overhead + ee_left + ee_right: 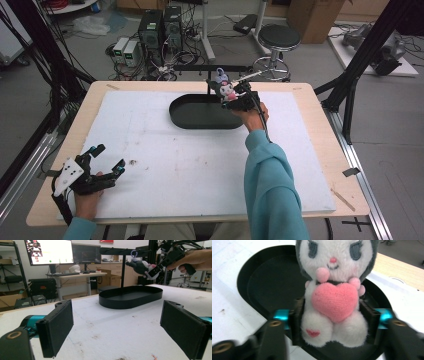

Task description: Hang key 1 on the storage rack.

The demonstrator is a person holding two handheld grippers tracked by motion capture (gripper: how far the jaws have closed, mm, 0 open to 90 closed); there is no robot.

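- Right gripper (231,96) is at the far side of the table, over the far right end of the black oval tray (180,117).
- Plush toy (335,290) sits between its jaws: white face, dark grey hood, pink knitted heart on its chest, small pink heart on one foot.
- In the right gripper view the jaws flank the toy's lower body and legs on both sides. Whether the pads are pressing or just alongside, I can't tell; the fur hides the contact line.
- Toy is upright, facing the right gripper's camera, hanging above the tray interior and clear of the tray floor.
- Left gripper view shows the same toy (140,266) held up above the tray (130,301), with a blue loop on top of its head.
- Left gripper (106,160) is at the near left corner of the white foam board (165,165), well apart from tray and toy.
- Its jaws stand wide apart with nothing between them, just bare board.
- Tray has nothing lying in it.
- Board lies on the wooden table (310,100).
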